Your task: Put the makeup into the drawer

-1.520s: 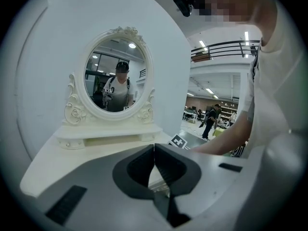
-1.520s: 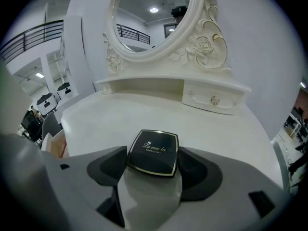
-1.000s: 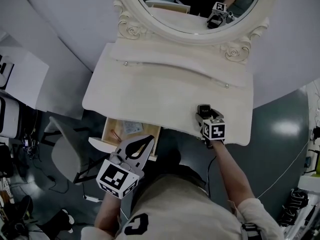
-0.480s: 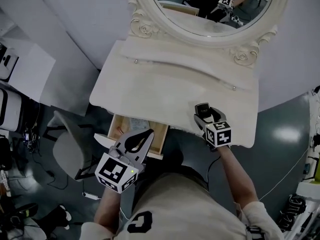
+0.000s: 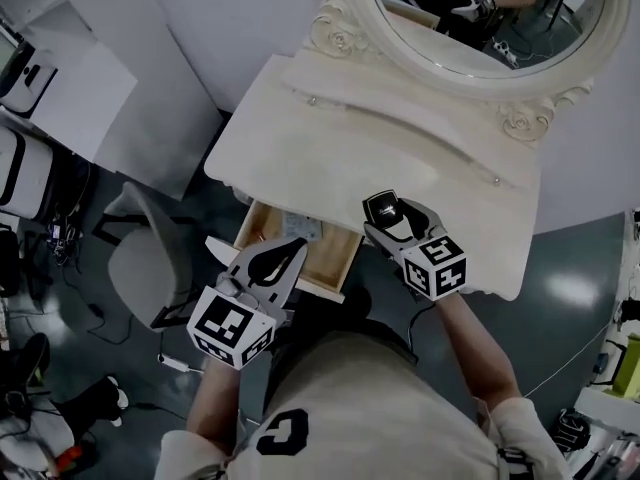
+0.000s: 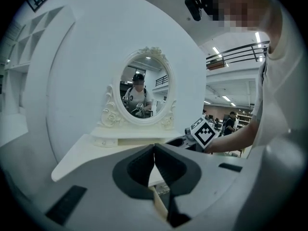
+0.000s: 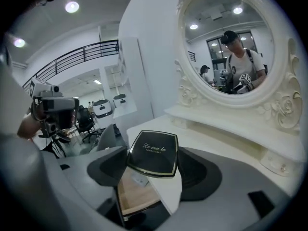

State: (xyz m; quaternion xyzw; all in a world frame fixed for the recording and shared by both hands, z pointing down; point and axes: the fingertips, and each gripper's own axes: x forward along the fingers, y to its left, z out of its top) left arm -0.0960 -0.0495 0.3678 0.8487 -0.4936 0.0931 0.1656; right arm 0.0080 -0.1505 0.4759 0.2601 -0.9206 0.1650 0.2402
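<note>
**A:** One compact [image 7: 153,154] to stow. Where is it?

**B:** It's pinched flat between the right gripper's [image 5: 388,218] fingers [image 7: 199,173], over the desk's [image 5: 400,158] front edge, just beside the open drawer [image 5: 322,258].

**A:** How should it go in?

**B:** I'd carry it out past the edge and lower it clear of the drawer's wall. Keep it level, and part the fingers only once it rests on the wood.

**A:** And the left gripper [image 6: 154,150]?

**B:** Its fingers [image 6: 137,170] are pressed together with nothing between them. It hovers at the drawer front and is best kept aside.
</note>
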